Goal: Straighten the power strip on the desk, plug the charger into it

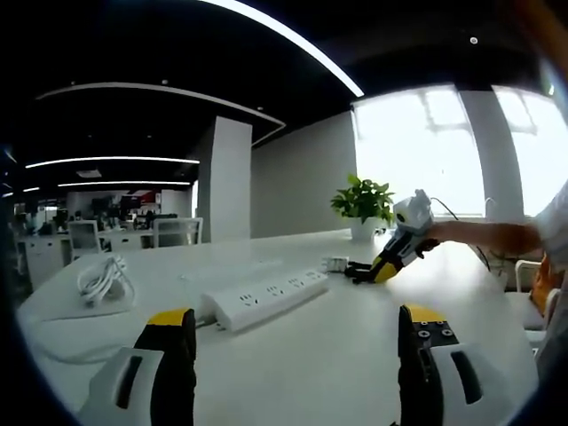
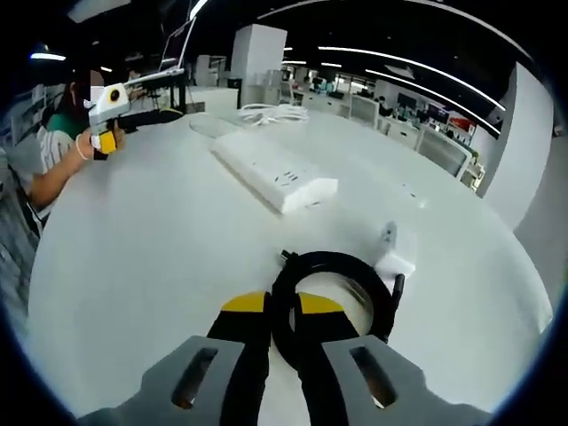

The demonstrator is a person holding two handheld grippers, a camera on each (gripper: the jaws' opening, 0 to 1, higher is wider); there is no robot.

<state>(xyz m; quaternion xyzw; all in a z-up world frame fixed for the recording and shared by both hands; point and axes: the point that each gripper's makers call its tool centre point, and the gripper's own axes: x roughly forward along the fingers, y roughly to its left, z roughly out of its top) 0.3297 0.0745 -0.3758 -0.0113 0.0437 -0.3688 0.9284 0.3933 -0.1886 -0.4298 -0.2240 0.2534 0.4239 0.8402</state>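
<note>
The right claw (image 2: pixel 282 321) is clenched on the black cable (image 2: pixel 330 266) of the charger, its yellow-tipped jaws pinching one side of the coiled loop close to the desk (image 2: pixel 151 257). The cable's coil lies on the desk just beyond the jaws, and the white charger block (image 2: pixel 391 253) sits touching the far side of the coil. In the left gripper view this same claw (image 1: pixel 373 271) is seen low on the desk just past the far end of the power strip (image 1: pixel 266 297), with a person's hand behind it.

The left claw (image 1: pixel 295 342) is released, its jaws standing wide apart with nothing between them, hovering above the desk on the near side of the power strip. From the right gripper view, that claw (image 2: pixel 105 138) is well off from the strip, held up over the desk's far edge.

The power strip lies flat on the desk between the two claws, sockets up; its white cord (image 1: pixel 105 280) is bundled near the end away from the charger. A potted plant (image 1: pixel 364 204) stands beyond the strip.

As for progress, the strip looks settled, though whether it is straight enough I cannot judge. The charger seems just picked up by its cable; no plug is in any socket, so the plugging-in is all left to do.
</note>
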